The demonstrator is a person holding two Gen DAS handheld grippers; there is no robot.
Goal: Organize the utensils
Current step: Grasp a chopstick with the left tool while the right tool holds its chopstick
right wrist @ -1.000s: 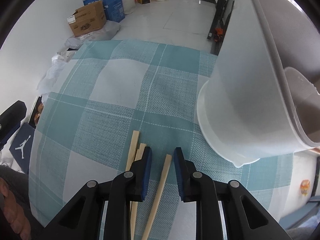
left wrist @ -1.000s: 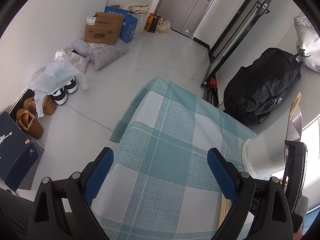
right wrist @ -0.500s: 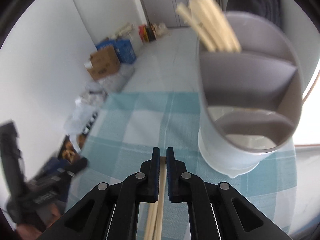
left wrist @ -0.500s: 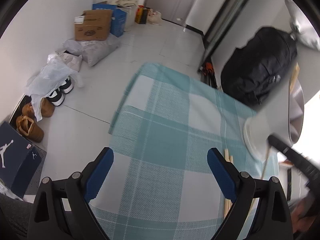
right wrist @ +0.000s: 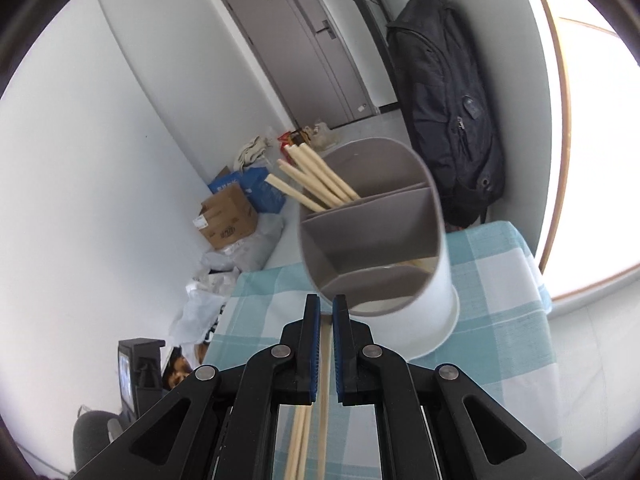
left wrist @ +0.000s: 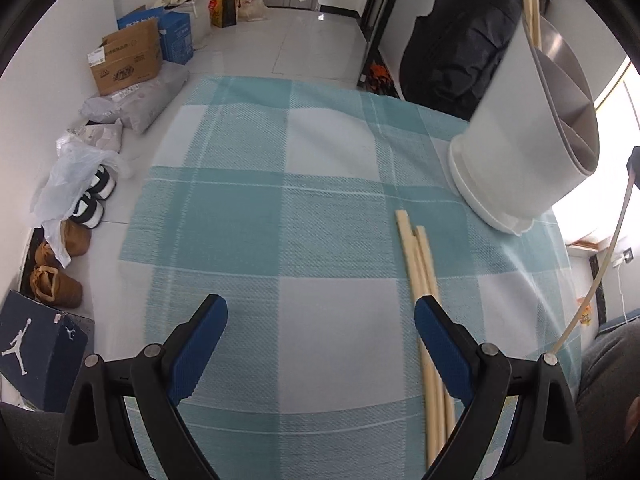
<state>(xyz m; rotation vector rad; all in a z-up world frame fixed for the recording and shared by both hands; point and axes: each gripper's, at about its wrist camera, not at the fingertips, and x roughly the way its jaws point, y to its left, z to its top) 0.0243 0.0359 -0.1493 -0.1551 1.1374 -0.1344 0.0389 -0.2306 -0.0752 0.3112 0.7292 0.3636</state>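
The right gripper [right wrist: 326, 312] has its fingers pinched narrow on one pale wooden chopstick [right wrist: 323, 392], whose long axis runs back between them toward the handle. Just ahead of the fingertips and slightly right stands the white cylindrical utensil holder with grey dividers [right wrist: 404, 304], its far compartment already bristling with chopsticks. I'd judge the stick must be tipped upright over that rim next. The left gripper [left wrist: 320, 336] hangs wide and empty over the teal checked cloth on the tabletop [left wrist: 248, 208], loose chopsticks [left wrist: 420, 272] lying lengthwise beside its right finger.
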